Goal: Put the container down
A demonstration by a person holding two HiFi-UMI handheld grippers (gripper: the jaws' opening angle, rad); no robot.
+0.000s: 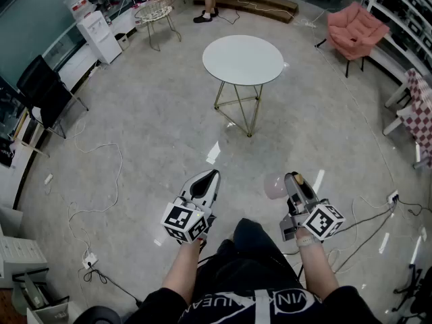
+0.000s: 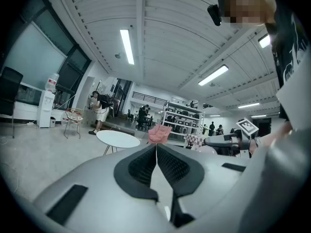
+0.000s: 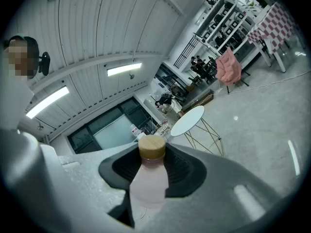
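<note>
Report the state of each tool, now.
Left tool: closed, empty.
Right tool: closed on the pink bottle.

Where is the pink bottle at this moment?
The pale pink bottle is clamped between the jaws of the right gripper, in the air at the head view's lower right, well short of the round white table ahead.

Round white table [image 1: 243,59] mid-floor; pink armchair [image 1: 356,27] far right; black chair [image 1: 44,93] left; water dispenser [image 1: 99,38] beyond it.
</note>
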